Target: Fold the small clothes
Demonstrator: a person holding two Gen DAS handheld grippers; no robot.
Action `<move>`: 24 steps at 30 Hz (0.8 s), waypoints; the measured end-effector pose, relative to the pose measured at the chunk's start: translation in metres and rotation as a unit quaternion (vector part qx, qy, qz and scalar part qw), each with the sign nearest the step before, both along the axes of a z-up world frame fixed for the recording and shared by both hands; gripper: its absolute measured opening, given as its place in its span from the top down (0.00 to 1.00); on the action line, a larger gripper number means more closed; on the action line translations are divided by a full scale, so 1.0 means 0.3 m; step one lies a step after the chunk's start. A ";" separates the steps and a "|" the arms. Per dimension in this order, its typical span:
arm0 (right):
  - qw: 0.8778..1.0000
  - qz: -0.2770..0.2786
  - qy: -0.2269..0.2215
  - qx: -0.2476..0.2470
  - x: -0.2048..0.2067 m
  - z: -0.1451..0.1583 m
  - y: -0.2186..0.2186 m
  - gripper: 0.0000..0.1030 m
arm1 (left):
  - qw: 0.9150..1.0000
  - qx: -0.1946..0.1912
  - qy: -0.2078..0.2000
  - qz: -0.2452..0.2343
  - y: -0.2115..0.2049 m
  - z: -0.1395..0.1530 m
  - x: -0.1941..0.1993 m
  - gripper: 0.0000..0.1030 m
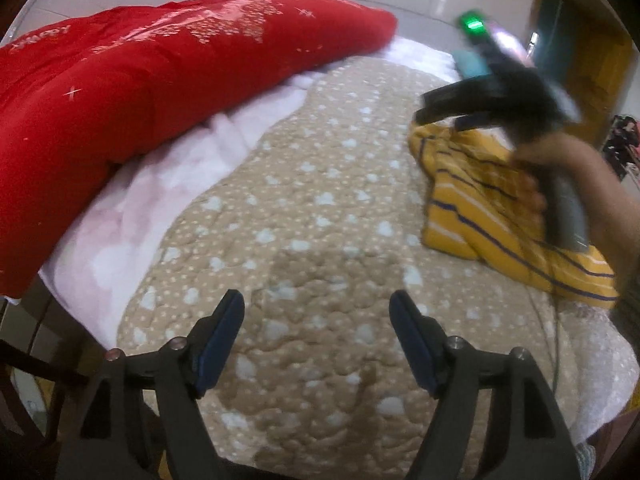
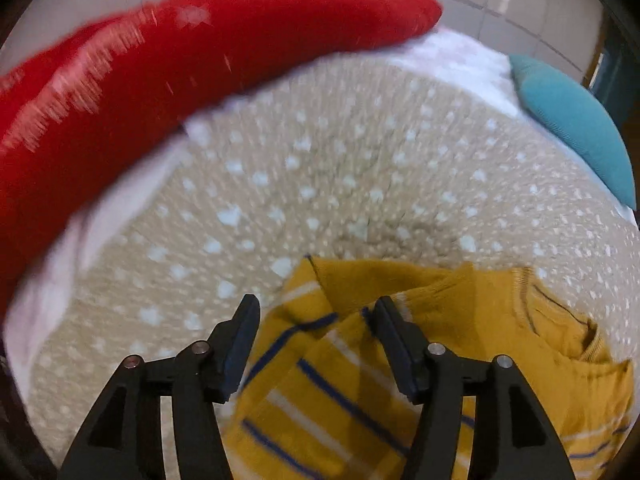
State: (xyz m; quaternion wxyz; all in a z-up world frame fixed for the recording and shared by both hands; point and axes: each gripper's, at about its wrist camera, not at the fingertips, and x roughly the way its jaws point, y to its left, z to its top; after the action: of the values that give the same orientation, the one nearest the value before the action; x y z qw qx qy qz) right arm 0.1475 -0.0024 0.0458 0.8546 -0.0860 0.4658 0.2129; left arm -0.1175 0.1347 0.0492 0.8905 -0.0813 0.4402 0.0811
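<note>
A small yellow shirt with blue and white stripes (image 1: 484, 204) lies crumpled on the beige spotted blanket (image 1: 320, 208), at the right of the left wrist view. In the right wrist view the shirt (image 2: 400, 360) fills the lower right, its collar (image 2: 560, 320) to the right. My right gripper (image 2: 316, 312) is open just above the shirt's left part, holding nothing; it also shows blurred in the left wrist view (image 1: 444, 114). My left gripper (image 1: 316, 308) is open and empty over bare blanket, left of the shirt.
A big red quilt (image 1: 140, 92) lies along the left and far side on a white-pink sheet (image 1: 168, 184). A teal cushion (image 2: 576, 120) sits at the far right. The bed edge and a dark chair (image 1: 24, 392) are at lower left.
</note>
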 end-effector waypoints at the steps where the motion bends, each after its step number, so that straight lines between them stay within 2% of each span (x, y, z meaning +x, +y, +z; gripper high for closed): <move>1: 1.000 0.001 -0.002 0.012 -0.028 0.023 -0.018 0.37 | 1.000 0.001 0.000 0.003 0.000 0.000 -0.003 0.28; 4: 0.999 0.008 -0.002 0.033 -0.128 0.069 -0.076 0.34 | 1.000 0.005 0.001 0.006 -0.016 0.004 -0.013 0.27; 7: 1.000 0.018 0.004 0.025 -0.204 0.070 -0.101 0.33 | 1.000 0.021 0.000 0.013 -0.039 0.010 -0.025 0.25; 11: 1.000 0.021 0.018 0.011 -0.276 0.027 -0.124 0.32 | 1.000 0.019 -0.005 0.011 -0.061 0.025 -0.046 0.22; 16: 0.999 0.023 0.030 0.008 -0.326 -0.019 -0.084 0.30 | 1.000 0.027 -0.009 0.011 -0.068 0.039 -0.066 0.18; 20: 0.999 0.019 0.023 -0.039 -0.344 -0.070 0.004 0.23 | 1.000 0.019 -0.003 0.017 -0.044 0.025 -0.065 0.17; 24: 0.994 0.014 -0.012 -0.110 -0.347 -0.121 0.081 0.21 | 1.000 0.013 0.002 0.024 -0.020 0.010 -0.070 0.17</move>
State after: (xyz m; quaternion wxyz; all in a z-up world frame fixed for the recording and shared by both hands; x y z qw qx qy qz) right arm 0.0434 0.0218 0.0096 0.8425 -0.1886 0.4747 0.1715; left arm -0.1384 0.1287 0.0521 0.8885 -0.0808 0.4385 0.1085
